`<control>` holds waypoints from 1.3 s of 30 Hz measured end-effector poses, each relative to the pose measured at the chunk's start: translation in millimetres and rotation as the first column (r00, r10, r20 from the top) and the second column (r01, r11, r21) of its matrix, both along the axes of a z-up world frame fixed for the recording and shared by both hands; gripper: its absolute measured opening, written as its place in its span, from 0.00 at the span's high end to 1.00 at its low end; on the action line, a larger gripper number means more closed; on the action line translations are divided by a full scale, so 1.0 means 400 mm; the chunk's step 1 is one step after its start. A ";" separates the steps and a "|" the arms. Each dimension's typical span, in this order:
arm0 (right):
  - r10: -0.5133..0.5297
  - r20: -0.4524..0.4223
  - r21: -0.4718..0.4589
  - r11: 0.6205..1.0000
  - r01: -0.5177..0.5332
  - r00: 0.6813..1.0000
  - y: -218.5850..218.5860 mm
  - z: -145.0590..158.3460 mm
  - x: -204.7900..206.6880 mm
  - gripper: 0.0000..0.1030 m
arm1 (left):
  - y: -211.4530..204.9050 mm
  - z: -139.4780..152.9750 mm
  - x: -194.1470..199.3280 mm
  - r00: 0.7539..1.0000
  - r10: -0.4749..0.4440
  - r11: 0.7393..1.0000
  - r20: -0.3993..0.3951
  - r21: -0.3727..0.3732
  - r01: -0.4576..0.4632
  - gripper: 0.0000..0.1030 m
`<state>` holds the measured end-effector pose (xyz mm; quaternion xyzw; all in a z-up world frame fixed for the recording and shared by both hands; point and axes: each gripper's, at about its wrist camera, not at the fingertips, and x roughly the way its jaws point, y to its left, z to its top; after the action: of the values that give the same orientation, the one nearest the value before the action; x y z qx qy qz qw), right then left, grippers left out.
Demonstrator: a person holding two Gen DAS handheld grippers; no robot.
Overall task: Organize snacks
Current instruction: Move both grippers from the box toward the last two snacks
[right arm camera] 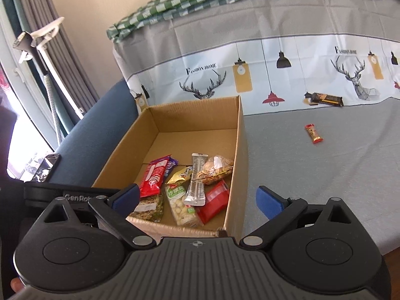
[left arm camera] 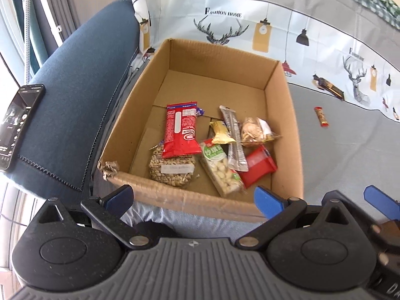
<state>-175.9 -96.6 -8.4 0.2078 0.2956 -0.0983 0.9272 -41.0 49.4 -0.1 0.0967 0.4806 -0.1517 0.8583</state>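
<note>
An open cardboard box (left arm camera: 282,115) (right arm camera: 238,135) stands on the grey cloth and holds several snack packs: a long red pack (left arm camera: 180,130) (right arm camera: 153,177), a round seed cake (left arm camera: 172,170), a green-labelled nut pack (left arm camera: 220,165) (right arm camera: 180,205), a silver stick (left arm camera: 233,137) (right arm camera: 197,180) and a red packet (left arm camera: 258,166) (right arm camera: 215,201). A small red snack (left arm camera: 321,116) (right arm camera: 313,133) and a dark bar (left arm camera: 330,88) (right arm camera: 325,99) lie on the cloth to the right. My left gripper (left arm camera: 193,197) is open and empty at the box's near wall. My right gripper (right arm camera: 197,198) is open and empty over the box's near right corner.
A blue sofa arm (left arm camera: 75,105) (right arm camera: 105,115) borders the box on the left, with a phone (left arm camera: 18,125) (right arm camera: 46,167) on it. A deer-print cover (left arm camera: 250,25) (right arm camera: 250,75) rises behind the box. A white stand (right arm camera: 50,47) leans by the curtains.
</note>
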 end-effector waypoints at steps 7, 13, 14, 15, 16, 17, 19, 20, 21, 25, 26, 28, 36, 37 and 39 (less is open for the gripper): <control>-0.010 0.042 -0.007 1.000 0.010 0.999 0.012 0.023 -0.078 0.04 | -0.006 0.035 -0.070 0.999 -0.012 1.000 0.037 0.001 0.012 0.00; -0.031 0.068 -0.002 1.000 0.031 0.997 0.001 0.032 -0.127 0.04 | -0.022 0.052 -0.109 0.997 -0.038 0.999 0.065 0.015 0.037 0.00; -0.035 0.071 0.001 0.999 0.035 0.997 -0.002 0.032 -0.133 0.04 | -0.026 0.055 -0.115 0.997 -0.043 0.999 0.069 0.017 0.042 0.00; -0.039 0.075 0.003 0.999 0.039 0.996 -0.006 0.033 -0.139 0.04 | -0.031 0.058 -0.121 0.996 -0.047 0.999 0.073 0.019 0.046 0.00; -0.043 0.078 0.005 0.999 0.043 0.996 -0.007 0.033 -0.143 0.03 | -0.034 0.059 -0.123 0.996 -0.051 0.999 0.075 0.021 0.050 0.00; -0.046 0.082 0.008 0.999 0.046 0.996 -0.010 0.033 -0.149 0.03 | -0.038 0.060 -0.128 0.995 -0.054 0.998 0.078 0.023 0.053 0.00; -0.054 0.089 0.013 0.998 0.053 0.995 -0.016 0.032 -0.160 0.03 | -0.048 0.062 -0.136 0.995 -0.061 0.998 0.081 0.027 0.059 0.00; -0.058 0.091 0.016 0.998 0.056 0.994 -0.019 0.031 -0.165 0.03 | -0.053 0.062 -0.140 0.995 -0.064 0.998 0.082 0.030 0.062 0.00; -0.061 0.094 0.019 0.998 0.059 0.994 -0.022 0.031 -0.168 0.03 | -0.057 0.062 -0.143 0.994 -0.068 0.997 0.082 0.034 0.065 0.00; -0.076 0.109 0.028 0.997 0.073 0.991 -0.041 0.027 -0.180 0.03 | -0.084 0.059 -0.149 0.994 -0.081 0.996 0.078 0.050 0.077 0.00; -0.081 0.115 0.027 0.997 0.079 0.990 -0.050 0.026 -0.185 0.03 | -0.096 0.059 -0.150 0.994 -0.083 0.995 0.077 0.055 0.079 0.00; -0.099 0.126 0.020 0.995 0.097 0.987 -0.074 0.024 -0.194 0.03 | -0.123 0.058 -0.147 0.993 -0.093 0.994 0.072 0.064 0.089 0.00; -0.242 0.141 -0.046 0.967 0.250 0.960 -0.281 0.018 -0.239 0.03 | -0.345 0.040 -0.094 0.981 -0.194 0.980 0.017 0.049 0.193 0.00; -0.261 0.136 -0.058 0.961 0.271 0.956 -0.316 0.013 -0.244 0.03 | -0.388 0.032 -0.082 0.977 -0.211 0.977 -0.005 0.032 0.211 0.00; -0.303 0.126 -0.072 0.947 0.314 0.944 -0.391 -0.002 -0.249 0.03 | -0.470 0.009 -0.055 0.972 -0.229 0.973 -0.043 0.006 0.229 0.00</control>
<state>-275.4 -253.2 -9.4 0.2143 0.2015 -0.2437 0.9242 -63.1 -138.5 3.5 0.1531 0.4848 -0.2491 0.8243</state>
